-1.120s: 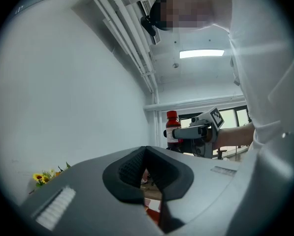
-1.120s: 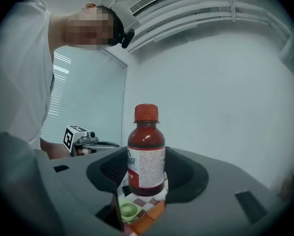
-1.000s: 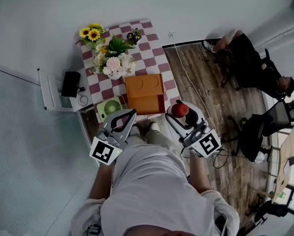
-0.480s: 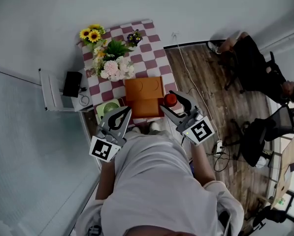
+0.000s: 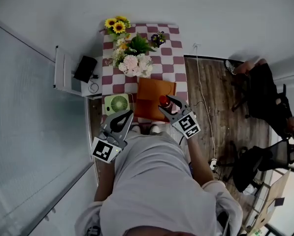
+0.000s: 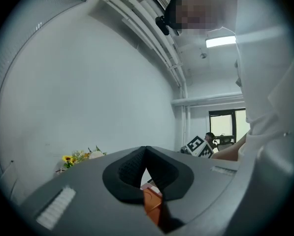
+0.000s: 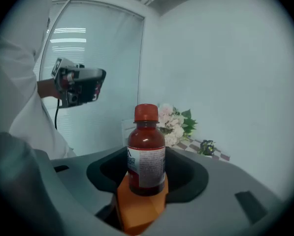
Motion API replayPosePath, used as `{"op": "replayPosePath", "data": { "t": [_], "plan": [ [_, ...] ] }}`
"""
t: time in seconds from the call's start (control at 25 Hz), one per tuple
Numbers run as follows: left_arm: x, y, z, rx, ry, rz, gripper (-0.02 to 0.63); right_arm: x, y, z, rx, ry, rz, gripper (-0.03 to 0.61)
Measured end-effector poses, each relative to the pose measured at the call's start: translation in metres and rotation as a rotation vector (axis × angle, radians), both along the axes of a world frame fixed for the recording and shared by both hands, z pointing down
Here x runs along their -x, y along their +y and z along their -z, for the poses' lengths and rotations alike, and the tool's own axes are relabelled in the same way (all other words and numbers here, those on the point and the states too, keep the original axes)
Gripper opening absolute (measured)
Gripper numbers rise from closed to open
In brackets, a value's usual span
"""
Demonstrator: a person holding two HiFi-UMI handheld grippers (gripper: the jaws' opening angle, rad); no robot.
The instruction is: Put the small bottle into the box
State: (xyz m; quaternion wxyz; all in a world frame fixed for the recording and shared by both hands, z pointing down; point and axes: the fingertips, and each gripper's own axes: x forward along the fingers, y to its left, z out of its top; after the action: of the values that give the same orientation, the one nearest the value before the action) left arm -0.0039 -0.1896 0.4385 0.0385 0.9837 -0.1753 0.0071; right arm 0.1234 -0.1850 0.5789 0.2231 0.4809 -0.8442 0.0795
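Note:
In the right gripper view my right gripper (image 7: 147, 167) is shut on the small bottle (image 7: 146, 141). The bottle stands upright with dark red liquid, a red cap and a white label. In the head view the right gripper (image 5: 167, 103) holds the bottle (image 5: 163, 101) over the near right part of the orange box (image 5: 151, 95) on the checkered table (image 5: 171, 58). The box (image 7: 137, 208) shows right under the bottle. My left gripper (image 5: 128, 115) hovers at the table's near edge, left of the box, shut and empty. Its pads (image 6: 132, 168) meet, with the box (image 6: 151, 203) seen below them.
A green fan (image 5: 117, 103) stands left of the box. A vase of pink and white flowers (image 5: 133, 63), sunflowers (image 5: 118, 26) and a small purple plant (image 5: 159, 37) fill the table's far half. A white shelf (image 5: 65, 73) stands left; a person on a chair (image 5: 265, 90) sits far right.
My right gripper has carried the bottle left and forward, from beside the table's right edge to above the box. The left gripper has stayed shut at the table's near edge.

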Motion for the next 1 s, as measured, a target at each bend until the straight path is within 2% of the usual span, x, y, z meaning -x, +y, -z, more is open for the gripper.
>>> {"op": "replayPosePath", "data": {
  "t": [0.6,0.76,0.92,1.0],
  "plan": [
    [0.091,0.019,-0.002,0.041,-0.058,0.345,-0.002,0.042,-0.002,-0.203,0.413,0.313,0.336,0.221],
    [0.11,0.028,-0.011,0.038,-0.107,0.38,-0.002,0.05,0.005,-0.239,0.501,0.365,0.41,0.221],
    [0.119,0.031,-0.008,0.046,-0.1,0.423,0.0,0.053,0.009,-0.267,0.572,0.438,0.459,0.221],
    [0.124,0.035,-0.012,0.038,-0.122,0.428,-0.002,0.053,0.011,-0.278,0.603,0.482,0.48,0.221]
  ]
}}
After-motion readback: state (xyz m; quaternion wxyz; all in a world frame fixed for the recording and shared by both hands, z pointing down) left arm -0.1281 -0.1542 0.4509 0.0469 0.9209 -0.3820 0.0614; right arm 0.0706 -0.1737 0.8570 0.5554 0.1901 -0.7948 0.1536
